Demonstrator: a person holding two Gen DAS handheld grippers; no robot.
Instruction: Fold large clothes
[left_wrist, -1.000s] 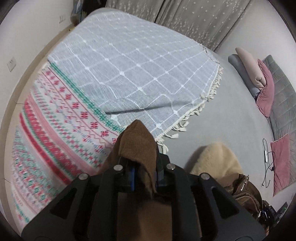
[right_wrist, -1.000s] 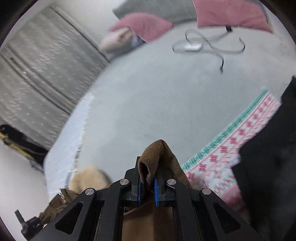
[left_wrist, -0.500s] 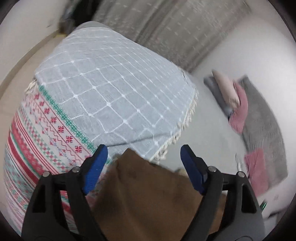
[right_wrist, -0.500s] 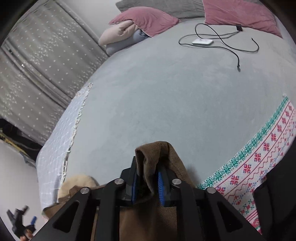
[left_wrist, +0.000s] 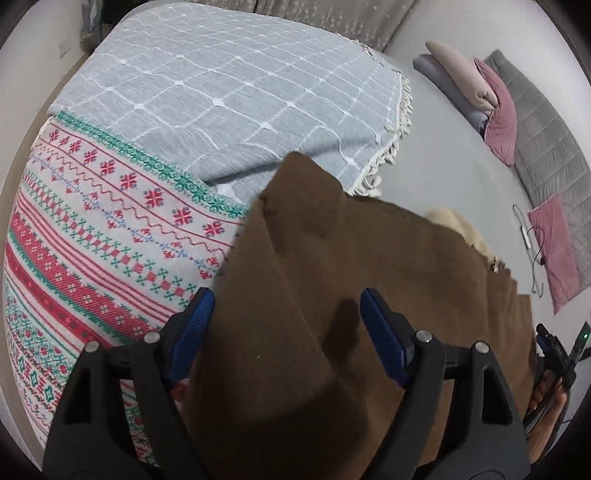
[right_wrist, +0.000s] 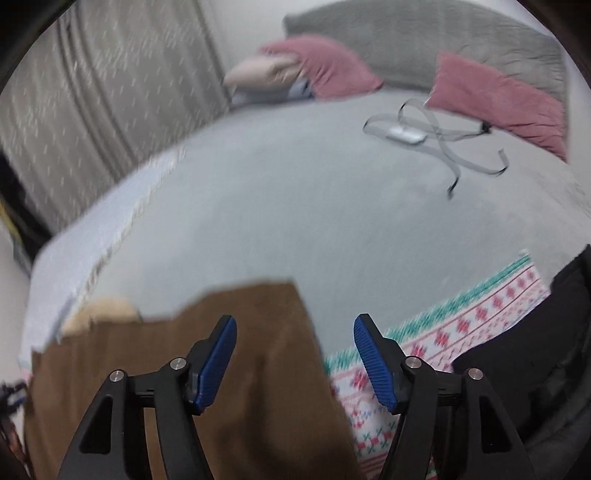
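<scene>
Widest free room: bare grey bed surface (right_wrist: 295, 206), centre of the right wrist frame, nothing on it. Upper right there, a cable with white charger (right_wrist: 406, 134) lies in the way, pink pillows (right_wrist: 495, 96) behind it. Brown garment (left_wrist: 314, 314) fills lower centre of the left wrist frame, under the left claw (left_wrist: 284, 325). Patterned blanket (left_wrist: 92, 229) covers the left, grey checked throw (left_wrist: 221, 92) the upper left. Dark mass (right_wrist: 535, 350) blocks the lower right beside the right claw (right_wrist: 293, 354).
</scene>
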